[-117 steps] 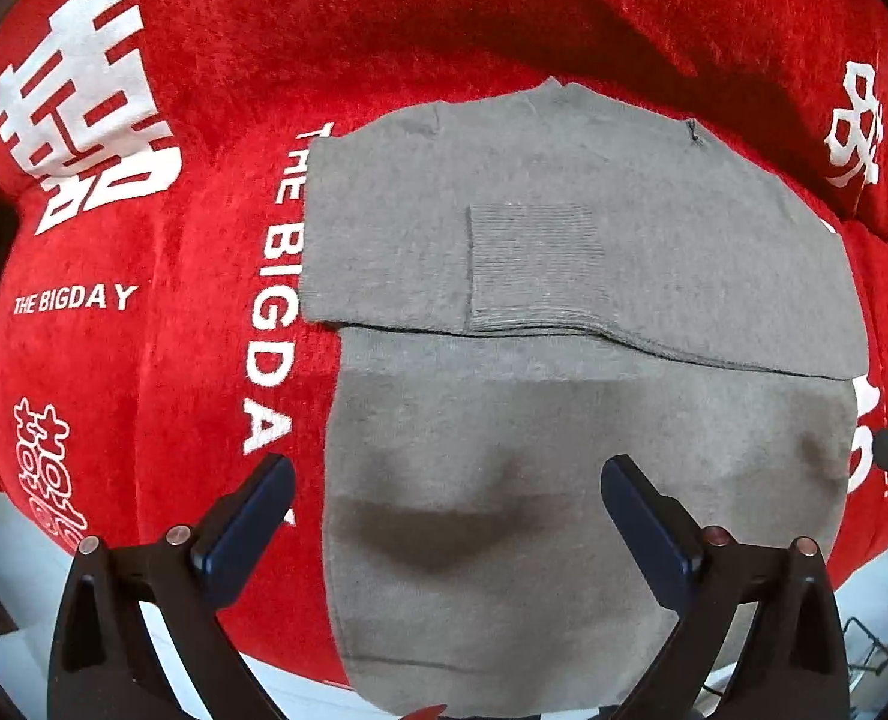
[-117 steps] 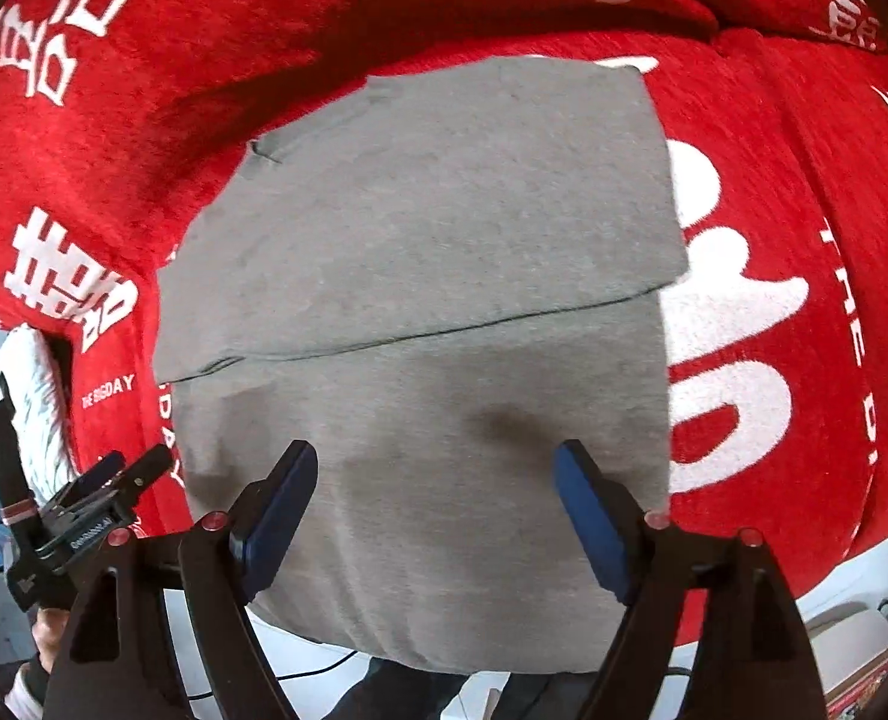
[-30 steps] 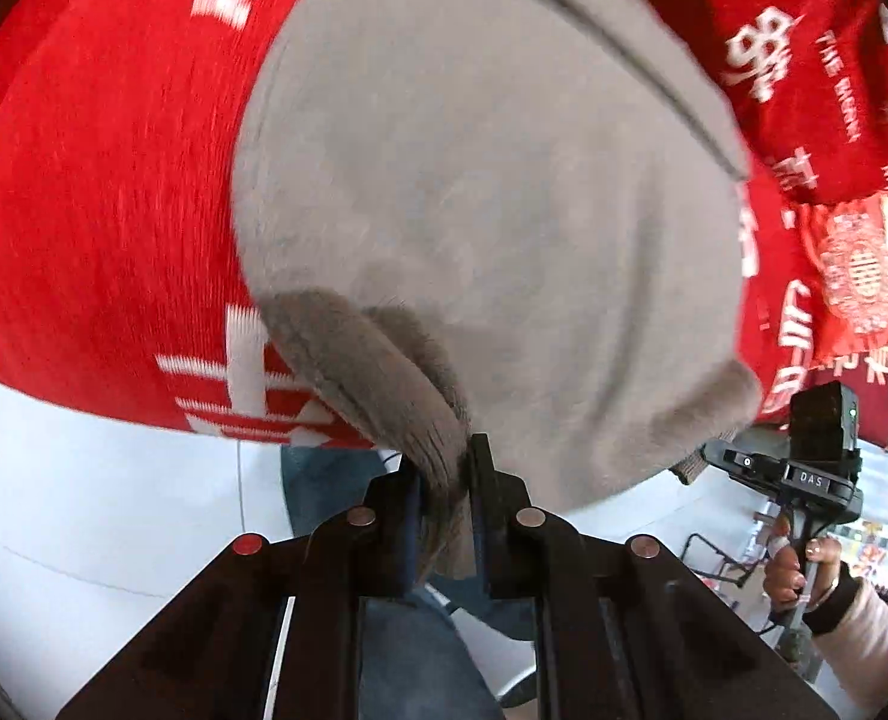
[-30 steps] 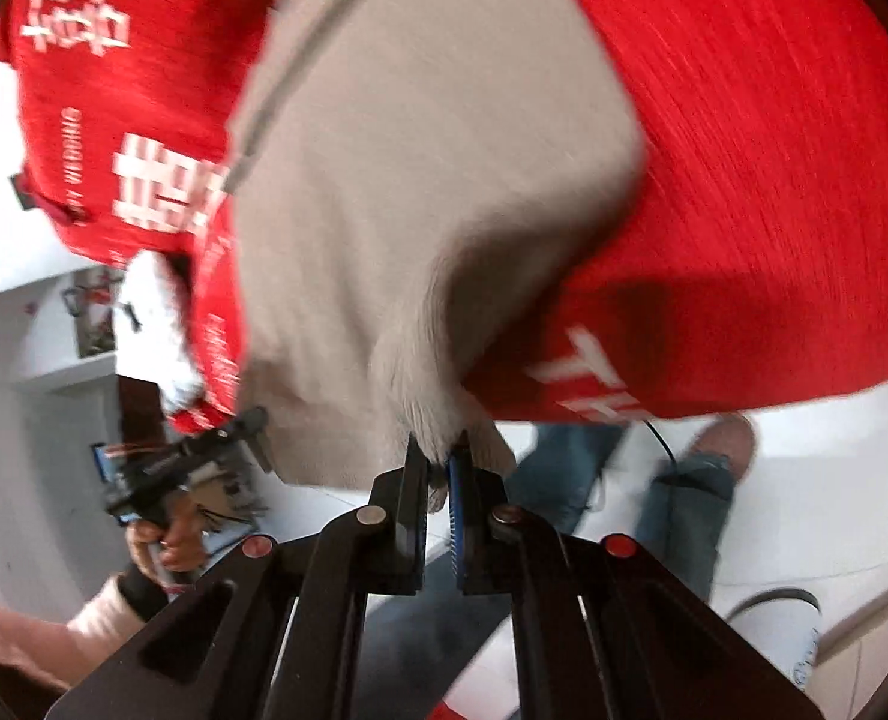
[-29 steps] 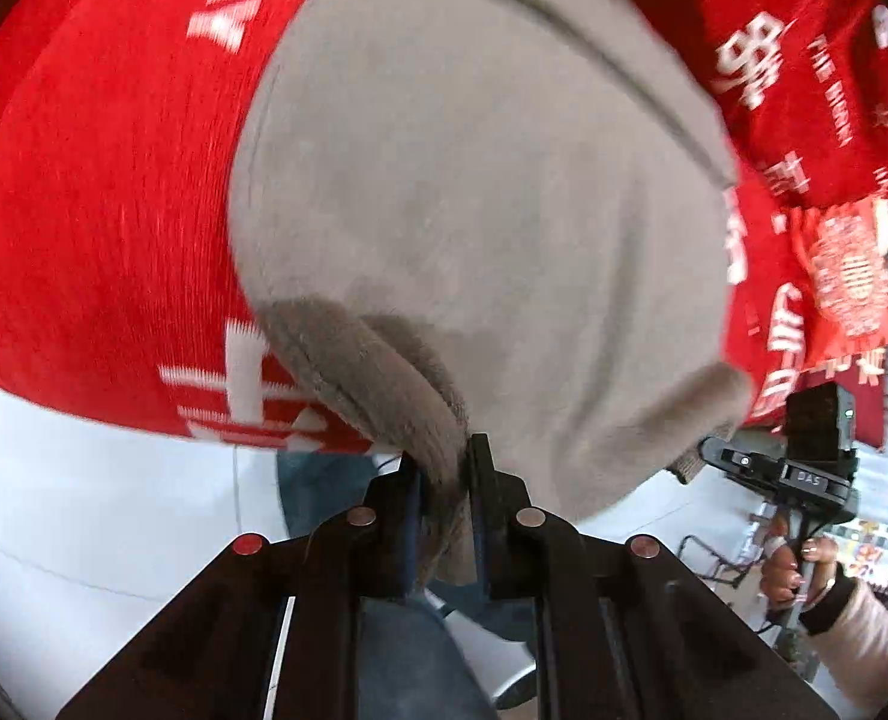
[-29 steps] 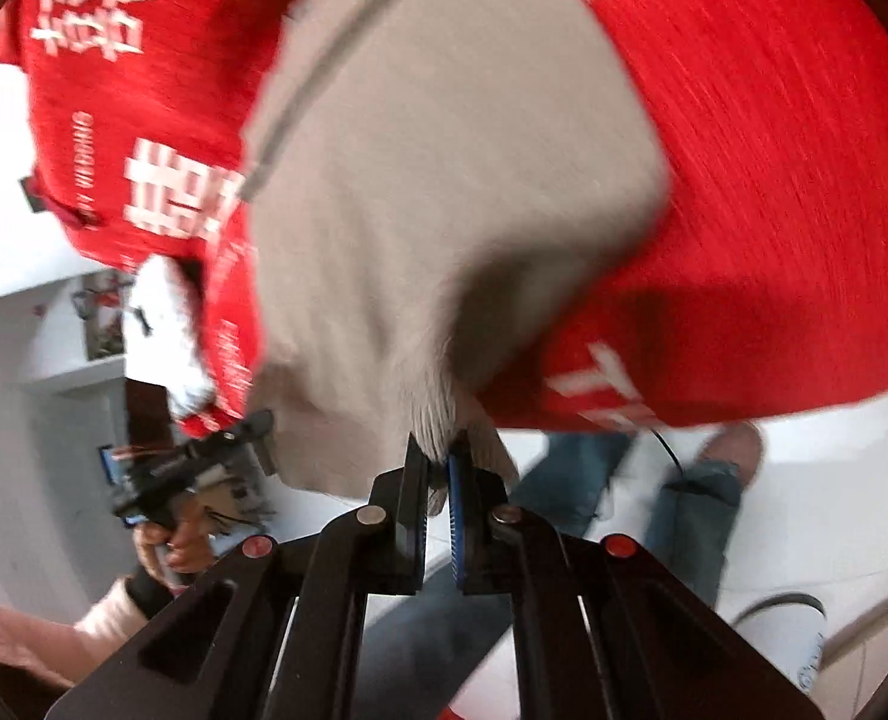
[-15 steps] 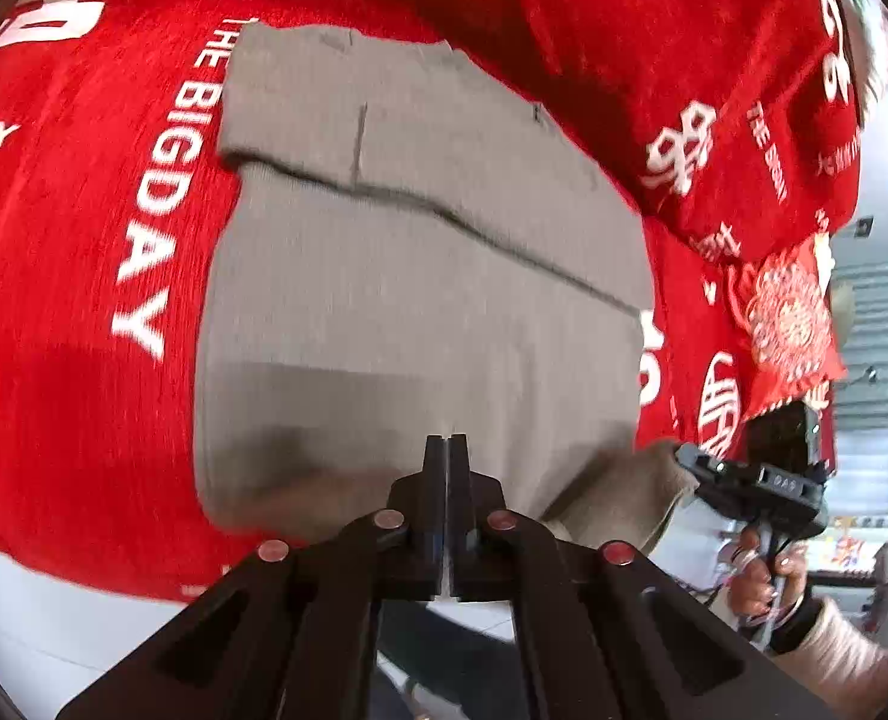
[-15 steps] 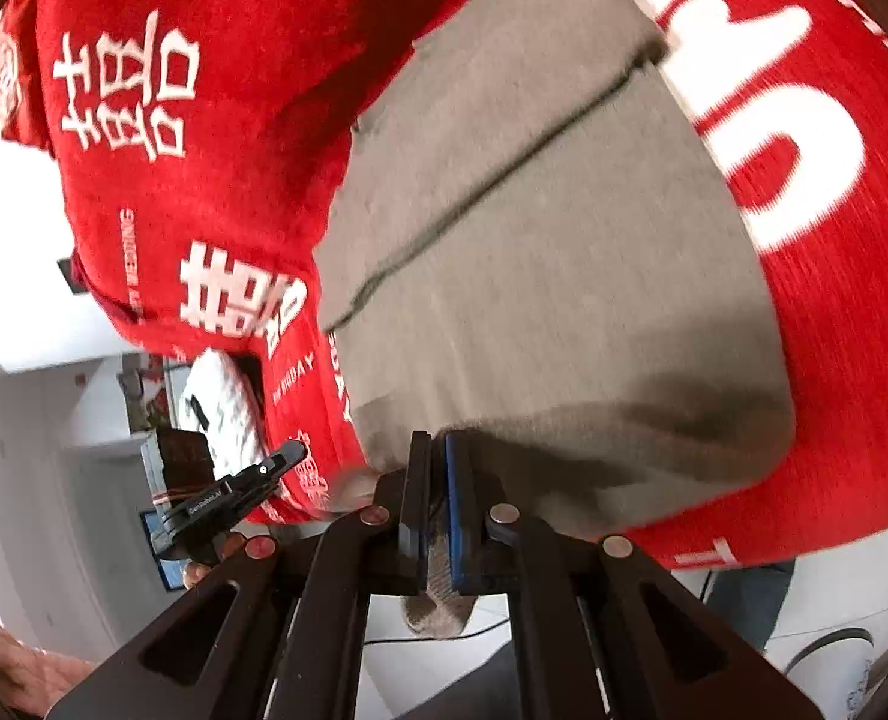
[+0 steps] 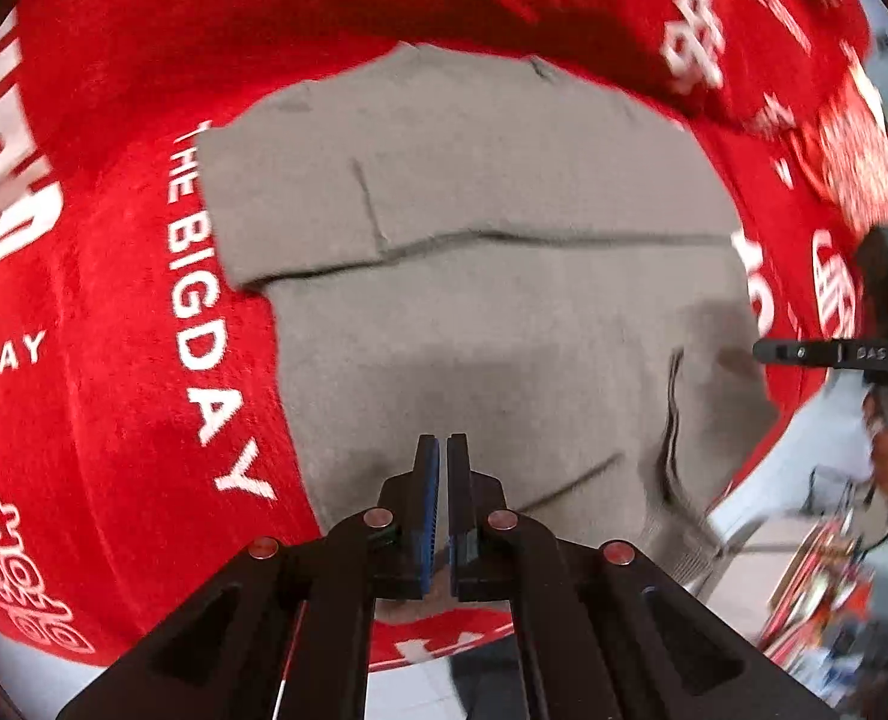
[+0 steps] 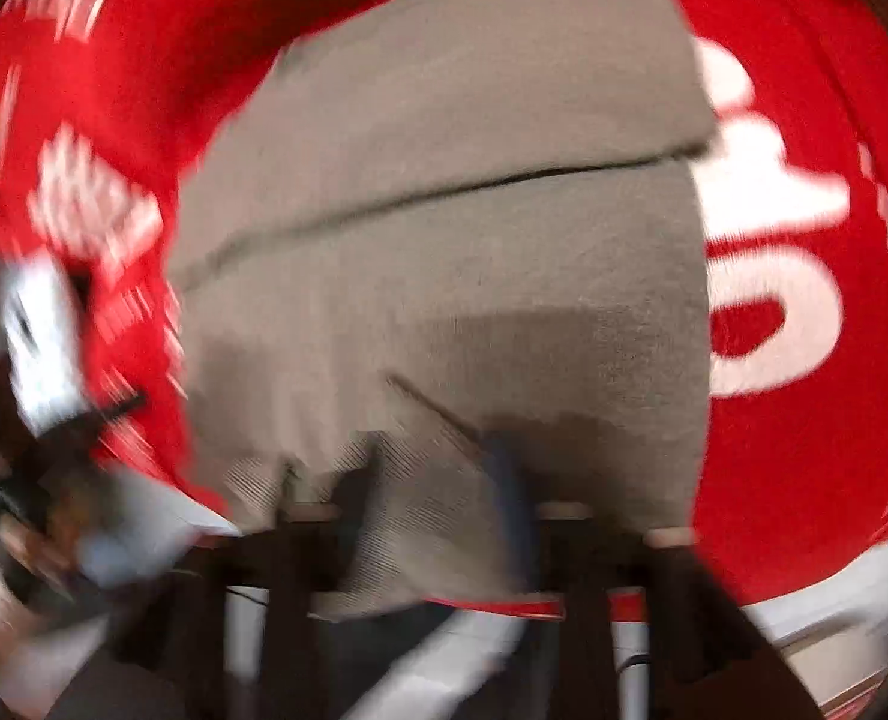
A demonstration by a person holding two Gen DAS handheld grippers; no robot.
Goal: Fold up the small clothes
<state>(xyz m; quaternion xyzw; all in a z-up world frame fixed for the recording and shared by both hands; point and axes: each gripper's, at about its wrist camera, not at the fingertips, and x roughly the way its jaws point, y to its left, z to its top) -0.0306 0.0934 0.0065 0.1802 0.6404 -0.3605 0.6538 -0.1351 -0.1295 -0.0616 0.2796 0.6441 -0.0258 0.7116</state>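
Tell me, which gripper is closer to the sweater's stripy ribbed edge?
Right. The ribbed edge lies between the spread jaws of the right gripper, though that view is blurred. The left gripper sits farther along the near edge of the sweater, jaws almost closed.

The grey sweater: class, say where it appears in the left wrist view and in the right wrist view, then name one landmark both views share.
Left wrist view: the grey sweater fills the centre, above the left gripper.
Right wrist view: it fills the centre, blurred, its near hem bunched at the right gripper.
Shared landmark: the fold edge across it, on the red blanket.
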